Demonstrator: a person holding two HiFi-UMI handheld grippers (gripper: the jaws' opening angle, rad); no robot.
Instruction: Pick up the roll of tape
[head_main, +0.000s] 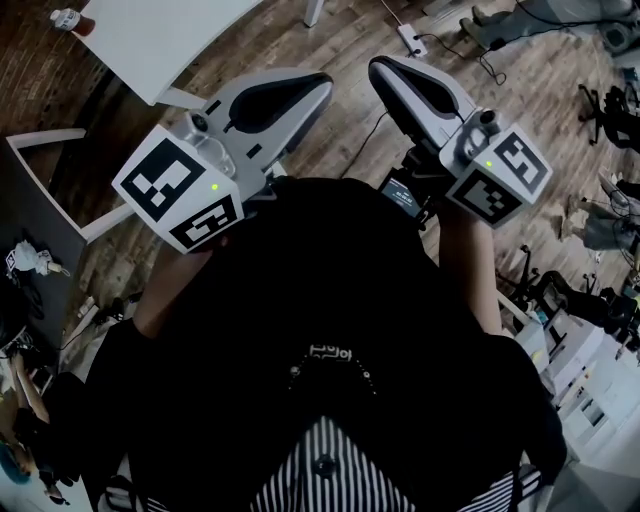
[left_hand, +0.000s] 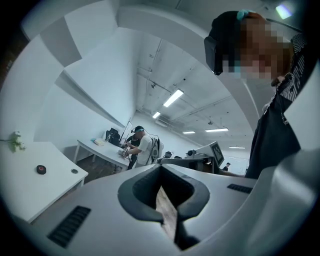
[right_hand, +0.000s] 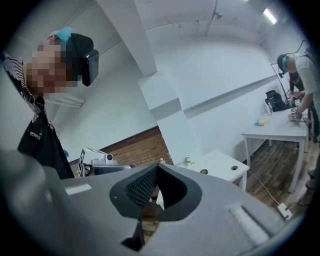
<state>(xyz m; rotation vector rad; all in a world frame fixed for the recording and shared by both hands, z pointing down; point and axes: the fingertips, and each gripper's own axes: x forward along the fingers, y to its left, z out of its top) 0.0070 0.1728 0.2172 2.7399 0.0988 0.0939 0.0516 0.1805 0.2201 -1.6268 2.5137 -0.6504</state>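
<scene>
Left claw (left_hand: 160, 170): pressed together, the tips meet and nothing is between them; a strip of wooden floor (left_hand: 167, 212) shows through the gap behind the tips.
Right claw (right_hand: 157, 169): also pressed together, and it is empty.
Head view: both claws are side by side in front of the person's dark shirt (head_main: 330, 290) and point toward 12 o'clock. Their tips are near each other but apart.
Roll of tape (left_hand: 41, 169): a small dark round thing with a reddish middle, lying flat on the white counter (left_hand: 30, 200). It is at 9 o'clock from the left tips in the left gripper view and at 3 o'clock from the right tips in the right gripper view, well apart from both.
Green toy (left_hand: 17, 141): stands on the same counter, at 11 o'clock from the tape.
Round hole (left_hand: 74, 171): in the counter top, near the tape at 3 o'clock.
Background: another person (left_hand: 144, 149) bends over a farther table.
</scene>
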